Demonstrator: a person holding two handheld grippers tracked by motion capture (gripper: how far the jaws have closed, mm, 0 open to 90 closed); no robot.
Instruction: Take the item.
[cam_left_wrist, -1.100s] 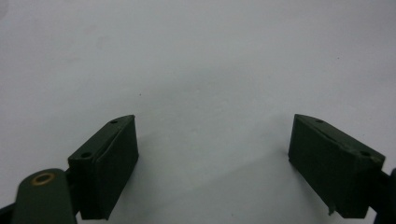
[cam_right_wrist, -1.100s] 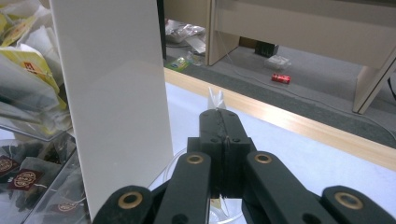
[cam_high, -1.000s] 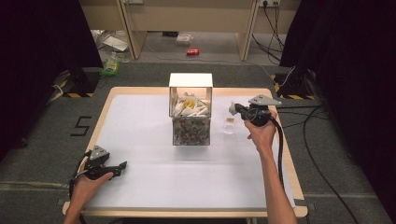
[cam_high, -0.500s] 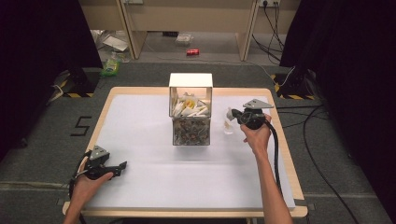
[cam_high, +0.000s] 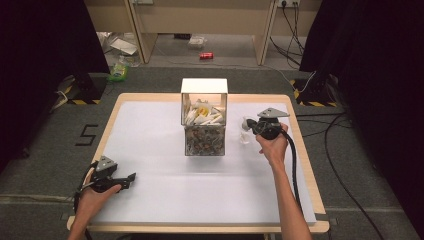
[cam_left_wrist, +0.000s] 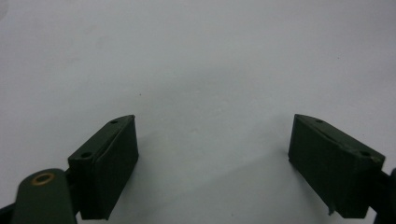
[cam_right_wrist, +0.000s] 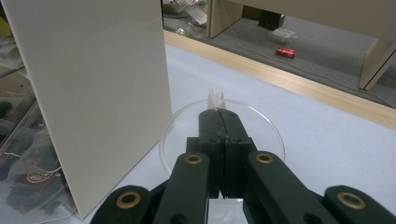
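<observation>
Over clear cup (cam_right_wrist: 222, 135) by box (cam_high: 204, 117), right hand-held gripper (cam_right_wrist: 218, 111) pinches white packet (cam_right_wrist: 215, 99) tight; next, prob. let go w/ care.

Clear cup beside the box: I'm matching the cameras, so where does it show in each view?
High view: the cup stands right of the box, at the right gripper.
Right gripper view: the cup sits centre, under the right gripper, shut on a white scrap.
Left gripper view: white tabletop ahead of the open left gripper.
Shared landmark: the box, left in the right gripper view.
</observation>
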